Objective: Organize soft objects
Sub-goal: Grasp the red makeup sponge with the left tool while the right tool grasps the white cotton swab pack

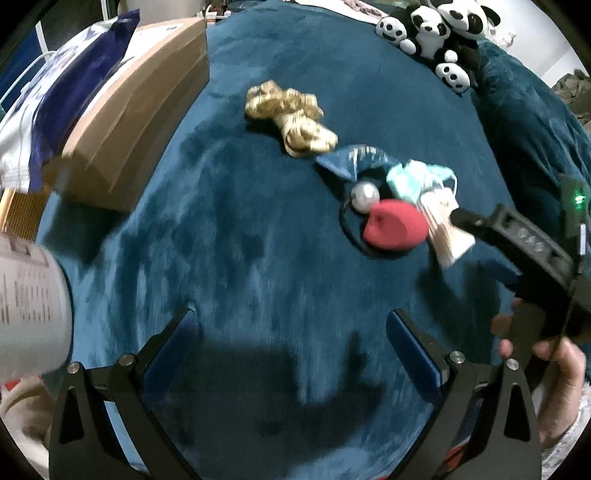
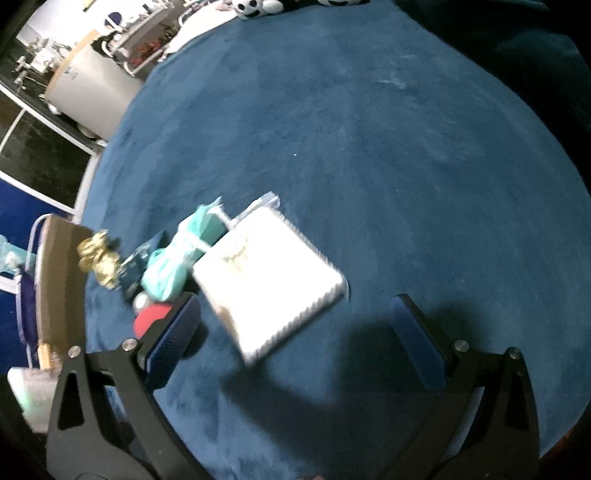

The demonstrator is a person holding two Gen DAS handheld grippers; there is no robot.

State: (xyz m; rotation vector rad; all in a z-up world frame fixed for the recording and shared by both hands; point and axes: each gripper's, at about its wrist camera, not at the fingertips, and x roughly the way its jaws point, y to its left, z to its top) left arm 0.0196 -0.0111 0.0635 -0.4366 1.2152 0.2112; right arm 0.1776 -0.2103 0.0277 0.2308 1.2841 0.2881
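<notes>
**Two grippers open over blue plush cloth, soft items in a cluster**

Both sets of jaws are spread wide, nothing between them. Left gripper (image 1: 293,332) hovers above bare teal-blue plush fabric surface (image 1: 229,240), well short of the pile. Right gripper (image 2: 295,317) hangs over the same cloth; its left blue-padded finger (image 2: 173,332) sits just beside the white ribbed-edge flat pouch (image 2: 269,284), contact unclear due to blur. In the left view the right gripper's black finger tip reaches the white pouch (image 1: 443,225); a hand (image 1: 543,365) holds its handle.

Cluster, close together: gold crinkled fabric scrunchie bundle (image 1: 291,120), dark blue printed cloth piece (image 1: 347,162), mint-green fabric bundle (image 1: 413,181), silver-white pearl bead (image 1: 365,197) on a thin black elastic loop (image 1: 351,232), red rounded soft object (image 1: 397,230) touching the white pouch.

Brown cardboard box (image 1: 140,122) lies at left with a dark blue and white plastic bag (image 1: 74,88) on top. Black-and-white panda plush toys (image 1: 432,33) sit at the far edge.
</notes>
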